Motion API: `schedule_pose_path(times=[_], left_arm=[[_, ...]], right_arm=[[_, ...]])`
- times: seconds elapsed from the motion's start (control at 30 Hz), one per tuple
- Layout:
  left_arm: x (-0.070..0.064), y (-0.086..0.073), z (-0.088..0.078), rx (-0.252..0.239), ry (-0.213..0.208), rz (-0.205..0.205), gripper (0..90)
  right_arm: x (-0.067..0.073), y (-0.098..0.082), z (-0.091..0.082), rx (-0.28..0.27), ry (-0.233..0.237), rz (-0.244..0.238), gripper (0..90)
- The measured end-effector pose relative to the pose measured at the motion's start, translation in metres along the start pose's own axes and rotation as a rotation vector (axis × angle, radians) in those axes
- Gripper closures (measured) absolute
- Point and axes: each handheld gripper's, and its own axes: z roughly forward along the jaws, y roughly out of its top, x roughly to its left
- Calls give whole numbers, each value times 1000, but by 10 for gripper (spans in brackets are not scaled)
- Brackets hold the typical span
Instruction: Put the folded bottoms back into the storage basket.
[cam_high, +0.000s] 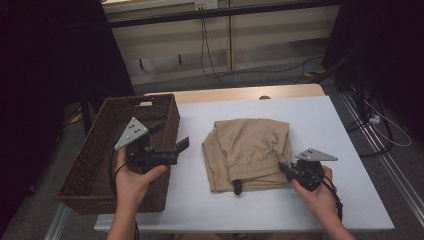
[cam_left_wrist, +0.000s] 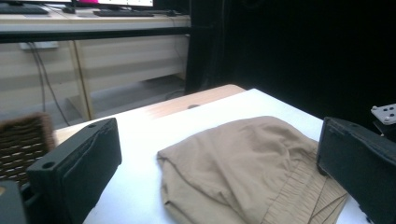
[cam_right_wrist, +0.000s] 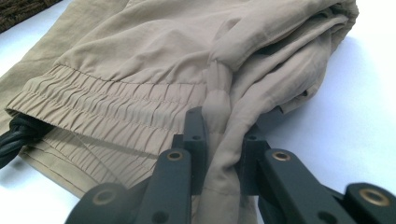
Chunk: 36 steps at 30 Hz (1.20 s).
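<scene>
Folded tan shorts (cam_high: 248, 150) with an elastic waistband and a black drawstring (cam_high: 237, 188) lie on the white table. My right gripper (cam_high: 283, 168) is at the shorts' near right corner, shut on a pinched fold of the tan fabric (cam_right_wrist: 219, 140) between its two black jaws. My left gripper (cam_high: 172, 142) hovers over the right rim of the brown wicker basket (cam_high: 107, 150), pointing toward the shorts (cam_left_wrist: 243, 172), open with nothing between its jaws.
The wicker basket stands at the table's left edge, partly overhanging it. Beyond the far table edge are a wooden strip (cam_high: 240, 93), cables on the floor (cam_high: 260, 72) and light cabinets. Black curtains flank both sides.
</scene>
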Motion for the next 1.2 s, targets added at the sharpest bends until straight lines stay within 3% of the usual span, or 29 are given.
schedule_pose_path(times=[0.2,0.4,0.83,1.2], left_arm=[[-8,-6,28,46,-18,-32,2],[-9,-11,50,77,-4,-19,2],[-2,-30,84,138,31,-49,10],[2,-42,109,179,42,-44,19]], right_arm=[[-1,-1,-3,-13,6,2,785],[-2,-4,-4,-16,6,16,784],[-2,-4,-4,-14,0,11,783],[-1,-5,-3,-14,-4,5,782]])
